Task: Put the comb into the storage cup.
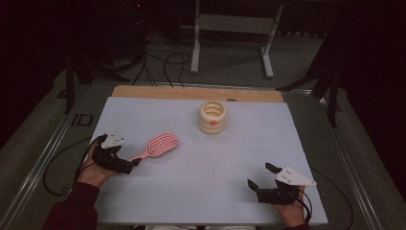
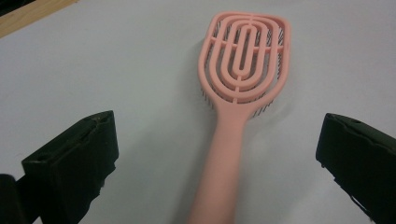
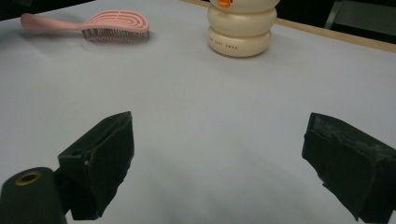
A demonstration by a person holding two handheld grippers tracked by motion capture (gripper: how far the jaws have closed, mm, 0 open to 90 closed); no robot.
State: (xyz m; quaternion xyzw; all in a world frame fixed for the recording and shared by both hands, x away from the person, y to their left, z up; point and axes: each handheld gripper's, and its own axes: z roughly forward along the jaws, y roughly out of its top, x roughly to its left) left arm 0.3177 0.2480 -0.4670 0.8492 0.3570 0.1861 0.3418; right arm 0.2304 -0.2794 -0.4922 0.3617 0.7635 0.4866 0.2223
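Note:
A pink hairbrush (image 1: 162,145) lies bristles down on the white table sheet (image 1: 201,177), its handle pointing to the near left. My left gripper (image 1: 133,163) is open at the handle's end. In the left gripper view the hairbrush (image 2: 243,60) runs up the middle, and the left gripper (image 2: 218,140) has one jaw on each side of the handle, both apart from it. My right gripper (image 1: 259,175) stands open near the front right edge with nothing between its jaws. The right gripper (image 3: 217,135) looks across bare sheet toward the hairbrush (image 3: 112,23).
A cream ribbed round container (image 1: 212,117) with an orange mark stands upright at the back middle; the container (image 3: 240,32) is far beyond the right jaws. A wooden strip (image 1: 191,92) borders the far edge. Cables and a metal stand (image 1: 230,28) are on the floor behind.

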